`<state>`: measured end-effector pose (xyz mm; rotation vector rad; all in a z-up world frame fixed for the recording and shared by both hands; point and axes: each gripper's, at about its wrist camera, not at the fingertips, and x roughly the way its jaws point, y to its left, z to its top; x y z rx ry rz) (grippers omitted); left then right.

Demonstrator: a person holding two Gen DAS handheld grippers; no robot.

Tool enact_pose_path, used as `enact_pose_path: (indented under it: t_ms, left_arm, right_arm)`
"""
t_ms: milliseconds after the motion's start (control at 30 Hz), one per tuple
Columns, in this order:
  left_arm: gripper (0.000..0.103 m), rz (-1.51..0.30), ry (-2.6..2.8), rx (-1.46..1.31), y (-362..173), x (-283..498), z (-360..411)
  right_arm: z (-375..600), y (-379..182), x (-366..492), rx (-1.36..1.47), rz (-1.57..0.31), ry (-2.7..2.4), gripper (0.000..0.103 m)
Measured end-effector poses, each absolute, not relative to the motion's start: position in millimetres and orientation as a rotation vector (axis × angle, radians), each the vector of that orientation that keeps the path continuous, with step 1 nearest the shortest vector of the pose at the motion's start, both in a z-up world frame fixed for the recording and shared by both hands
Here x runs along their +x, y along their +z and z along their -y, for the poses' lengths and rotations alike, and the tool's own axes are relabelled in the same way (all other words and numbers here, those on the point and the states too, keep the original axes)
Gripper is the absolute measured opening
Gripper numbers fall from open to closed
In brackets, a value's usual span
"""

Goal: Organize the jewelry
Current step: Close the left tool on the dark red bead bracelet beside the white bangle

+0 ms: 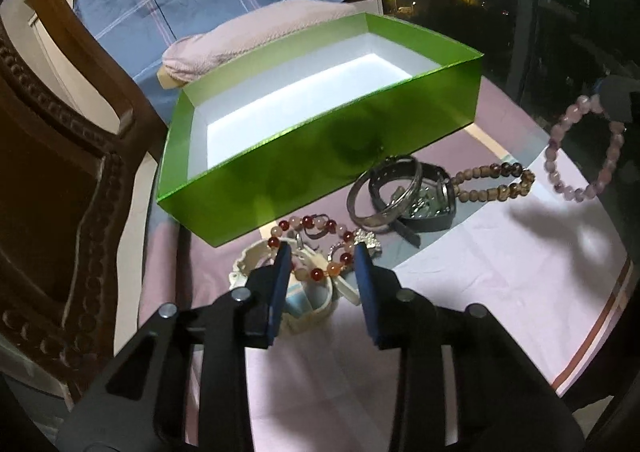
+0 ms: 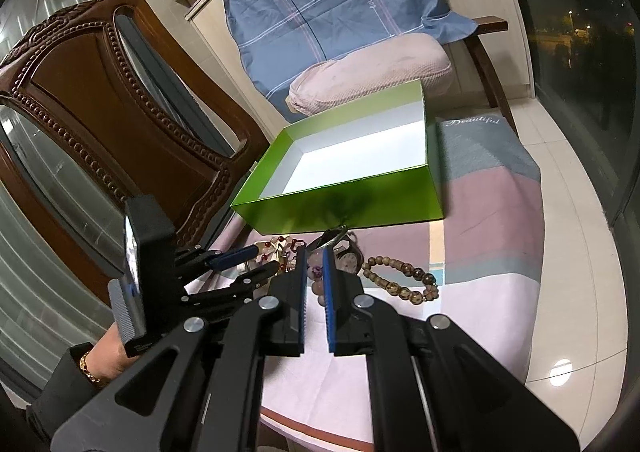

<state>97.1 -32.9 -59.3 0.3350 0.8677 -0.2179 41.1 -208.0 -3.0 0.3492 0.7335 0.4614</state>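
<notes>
Pink-clothed table at night: left gripper straddles a red-beaded bracelet unclenched, right gripper clamps a purple bracelet, both seemingly bound for the empty green box at centre frame

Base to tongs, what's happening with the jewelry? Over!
Right tongs shut on pale purple bead bracelet. Left tongs open around red-and-pink bead bracelet. Green cardboard box empty, path clear.

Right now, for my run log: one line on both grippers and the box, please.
left gripper: open, fingers straddling red bead bracelet | right gripper: shut on purple bead bracelet, lifted | green box: empty
</notes>
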Motion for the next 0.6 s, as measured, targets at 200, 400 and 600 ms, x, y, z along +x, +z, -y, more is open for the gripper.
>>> enact_pose_path:
  t_ms: [200, 400, 600]
  left_arm:
    - [0.023, -0.923, -0.209, 0.291, -70.3, 102.7, 29.5]
    - [0.008, -0.920, -0.216, 0.201, -64.8, 105.4, 20.5]
    - [0.008, -0.843, -0.228, 0.157, -44.1, 96.3, 16.7]
  right_arm:
    - [207.7, -3.1, 41.3, 0.350, -0.734, 0.462, 0.008]
    - [208.5, -3.1, 41.9, 0.349, -0.733, 0.460, 0.008]
    - [209.5, -3.0, 41.7, 0.350, -0.733, 0.462, 0.008]
